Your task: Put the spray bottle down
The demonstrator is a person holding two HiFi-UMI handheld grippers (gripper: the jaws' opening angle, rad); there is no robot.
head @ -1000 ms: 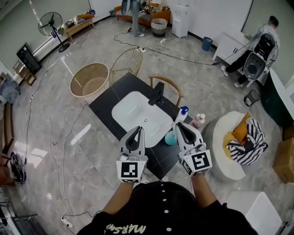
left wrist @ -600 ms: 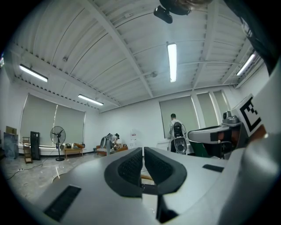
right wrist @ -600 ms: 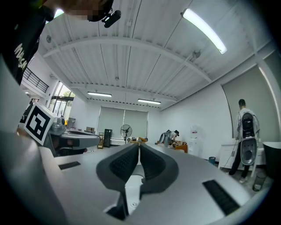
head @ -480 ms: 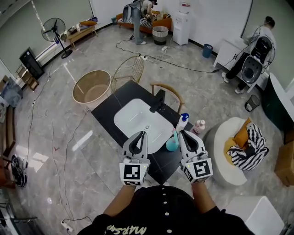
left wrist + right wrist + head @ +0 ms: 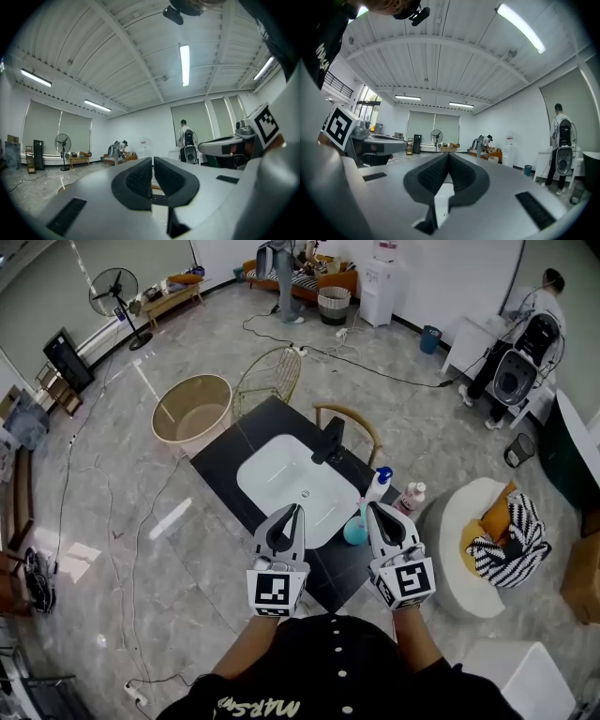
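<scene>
The left tongs (image 5: 292,512) and the right tongs (image 5: 368,509) are both together and empty, the right just closed. The spray bottle (image 5: 378,486) stands upright on the black worktop (image 5: 217,451), just beyond the right tongs' tips.

Black countertop (image 5: 223,452) with spray bottle (image 5: 378,485), teal object (image 5: 353,532)

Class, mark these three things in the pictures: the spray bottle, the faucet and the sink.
spray bottle (image 5: 380,486), head view, on its white body below the blue top.
faucet (image 5: 329,437), head view, on its black upright.
sink (image 5: 279,476), head view, on the bare white basin.
</scene>
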